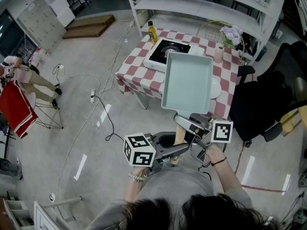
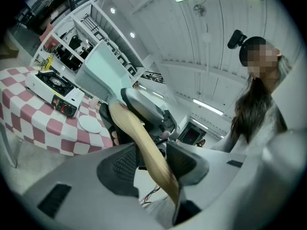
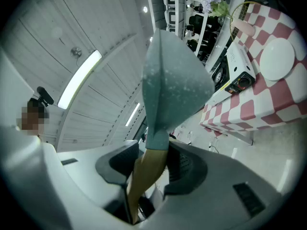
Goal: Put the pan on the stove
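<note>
A square pale-teal pan (image 1: 188, 83) with a wooden handle (image 1: 179, 136) hangs in the air in front of the checkered table (image 1: 136, 75). Both grippers hold the handle: my left gripper (image 1: 172, 148) is shut on its near end, and my right gripper (image 1: 188, 126) is shut on it closer to the pan. In the left gripper view the handle (image 2: 144, 145) runs between the pads toward the pan (image 2: 98, 73). In the right gripper view the pan (image 3: 170, 80) rises above the jaws. The white portable stove (image 1: 168, 51) stands on the table beyond the pan, its burner bare.
On the table are a yellow oil bottle (image 1: 152, 31), a white plate (image 1: 215, 88) half hidden by the pan, a pink cup (image 1: 218, 54) and flowers (image 1: 231, 33). A black chair (image 1: 266, 102) stands at the right and white shelves (image 1: 201, 4) behind. Cables (image 1: 103, 109) trail across the floor.
</note>
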### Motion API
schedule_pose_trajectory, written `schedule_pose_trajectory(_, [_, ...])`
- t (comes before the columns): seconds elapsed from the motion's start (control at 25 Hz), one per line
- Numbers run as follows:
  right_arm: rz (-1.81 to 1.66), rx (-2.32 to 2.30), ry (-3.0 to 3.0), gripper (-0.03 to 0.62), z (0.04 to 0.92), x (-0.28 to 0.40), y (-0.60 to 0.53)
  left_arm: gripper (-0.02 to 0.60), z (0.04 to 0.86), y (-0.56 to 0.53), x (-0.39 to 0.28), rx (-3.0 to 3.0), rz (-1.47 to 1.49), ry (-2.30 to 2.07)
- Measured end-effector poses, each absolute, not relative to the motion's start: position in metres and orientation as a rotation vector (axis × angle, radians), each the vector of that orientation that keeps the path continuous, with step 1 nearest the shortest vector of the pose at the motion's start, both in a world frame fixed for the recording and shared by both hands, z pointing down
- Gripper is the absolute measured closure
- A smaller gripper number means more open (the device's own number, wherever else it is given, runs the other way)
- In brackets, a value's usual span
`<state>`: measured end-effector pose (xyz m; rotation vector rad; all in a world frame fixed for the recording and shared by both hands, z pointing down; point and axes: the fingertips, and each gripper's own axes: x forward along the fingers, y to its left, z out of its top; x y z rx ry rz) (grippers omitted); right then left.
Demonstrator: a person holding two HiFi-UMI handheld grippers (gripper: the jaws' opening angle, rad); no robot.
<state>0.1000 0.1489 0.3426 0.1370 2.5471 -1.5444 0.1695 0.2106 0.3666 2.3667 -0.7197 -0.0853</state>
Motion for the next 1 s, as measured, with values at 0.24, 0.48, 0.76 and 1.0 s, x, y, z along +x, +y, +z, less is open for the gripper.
schedule_pose_trajectory(0.24, [-1.551, 0.14, 2.546, 0.411, 0.342, 0.102, 0.144, 0.388, 0.367, 0.206, 0.173, 2.362, -0.087, -0.724])
schedule_pose_trajectory(0.48, [-1.56, 0.15, 2.548, 0.411, 0.345, 0.106, 0.141, 0.388, 0.37, 0.201, 0.178, 2.354, -0.086, -0.737])
schedule_pose_trajectory(0.76, [-1.563, 0.161, 2.56, 0.41, 0.344, 0.107, 0.137, 0.388, 0.367, 0.197, 0.18, 2.348, -0.111, -0.751])
schedule_pose_trajectory(1.0, [-1.58, 0.183, 2.552, 0.41, 0.341, 0.102, 0.131, 0.388, 0.363, 0.189, 0.176, 2.338, -0.133, -0.767])
